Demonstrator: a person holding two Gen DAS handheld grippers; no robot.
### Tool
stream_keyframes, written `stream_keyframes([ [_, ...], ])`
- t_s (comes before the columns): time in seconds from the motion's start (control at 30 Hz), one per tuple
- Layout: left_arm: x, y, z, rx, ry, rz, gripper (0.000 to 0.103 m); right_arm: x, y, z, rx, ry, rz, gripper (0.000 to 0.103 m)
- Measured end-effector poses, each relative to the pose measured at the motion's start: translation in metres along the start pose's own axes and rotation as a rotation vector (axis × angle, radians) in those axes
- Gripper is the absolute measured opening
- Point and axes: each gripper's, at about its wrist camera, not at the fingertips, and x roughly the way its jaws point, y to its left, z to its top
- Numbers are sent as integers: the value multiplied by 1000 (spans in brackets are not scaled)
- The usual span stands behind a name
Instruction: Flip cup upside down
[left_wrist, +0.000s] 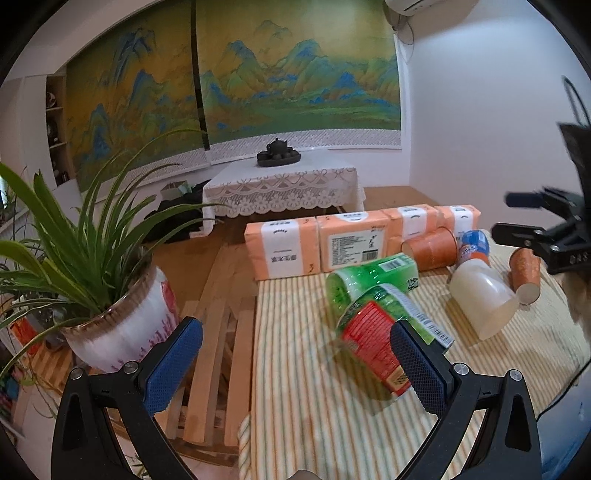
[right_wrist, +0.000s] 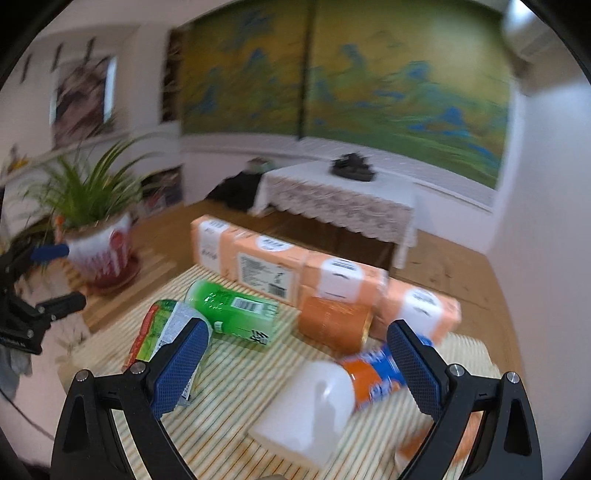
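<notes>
Here, your right hand-held gripper (right_wrist: 297, 373) hangs spread wide and empty above the white cup (right_wrist: 310, 406) lying sideways on the striped desk (right_wrist: 229, 435), while your left hand-held gripper (left_wrist: 295, 363), equally wide, grips nothing.

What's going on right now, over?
Left gripper and right gripper open, empty. White cup on its side below the right gripper. Orange-blue bottle lies against it.
</notes>
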Motion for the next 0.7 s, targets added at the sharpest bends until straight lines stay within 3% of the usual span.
stream_keyframes([
  [0.13, -1, 4, -4, -9, 9, -3, 103, 29, 14, 16, -158, 81, 116, 90],
  [0.23, -3, 8, -6, -18, 9, -2, 103, 52, 21, 24, -269, 155, 171, 76],
  [0.5, -4, 26, -13, -53, 40, 20, 103, 103, 41, 31, -537, 303, 312, 75],
  [0.7, 6, 40, -16, -100, 69, 29, 103, 138, 57, 24, -718, 409, 357, 70],
])
